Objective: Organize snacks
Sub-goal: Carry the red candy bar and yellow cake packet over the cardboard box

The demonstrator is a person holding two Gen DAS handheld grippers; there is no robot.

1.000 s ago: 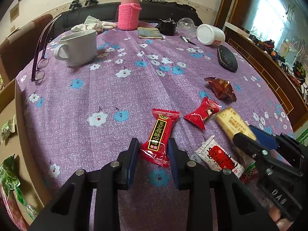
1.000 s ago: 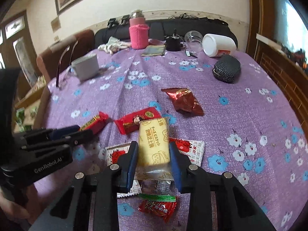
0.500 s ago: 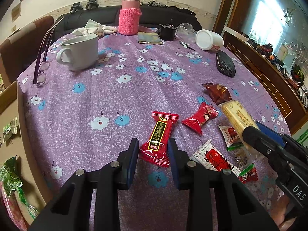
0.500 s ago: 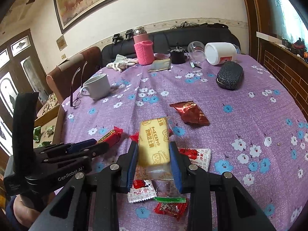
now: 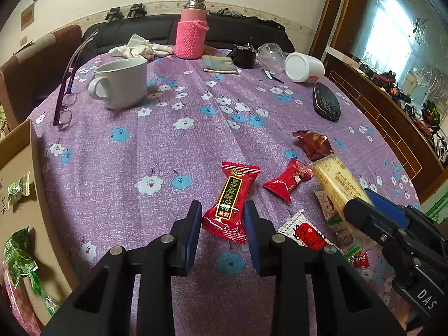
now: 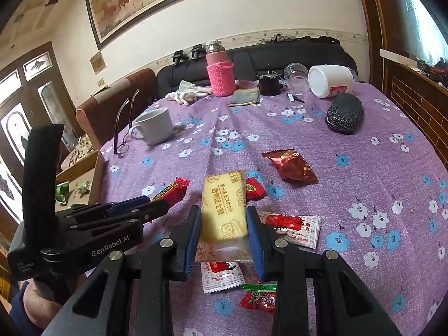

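My left gripper [image 5: 222, 218] is shut on a long red candy bar with a black label [image 5: 231, 196], held just above the purple flowered tablecloth [image 5: 168, 145]. My right gripper [image 6: 224, 224] is shut on a yellow cheese biscuit pack [image 6: 224, 204], raised off the cloth. In the left wrist view the right gripper [image 5: 361, 201] comes in from the lower right with that yellow pack [image 5: 336, 179]. Loose snacks lie around it: a dark red packet [image 6: 291, 165], a small red candy [image 5: 288, 179], white and red sachets [image 6: 294, 224] and a red and green pack [image 6: 259, 298].
A cardboard box [image 5: 16, 151] with green snack packs stands off the table's left edge. Farther back are a white mug [image 5: 120, 84], spectacles [image 5: 65, 103], a pink-sleeved flask [image 5: 191, 33], a black case [image 5: 326, 106] and a tipped white jar [image 5: 303, 67]. A hand holds the left gripper's grip [image 6: 36, 305].
My right gripper has lifted the yellow biscuit pack off the pile and tipped upward. The left gripper has stayed almost still with the red candy bar between its jaws.
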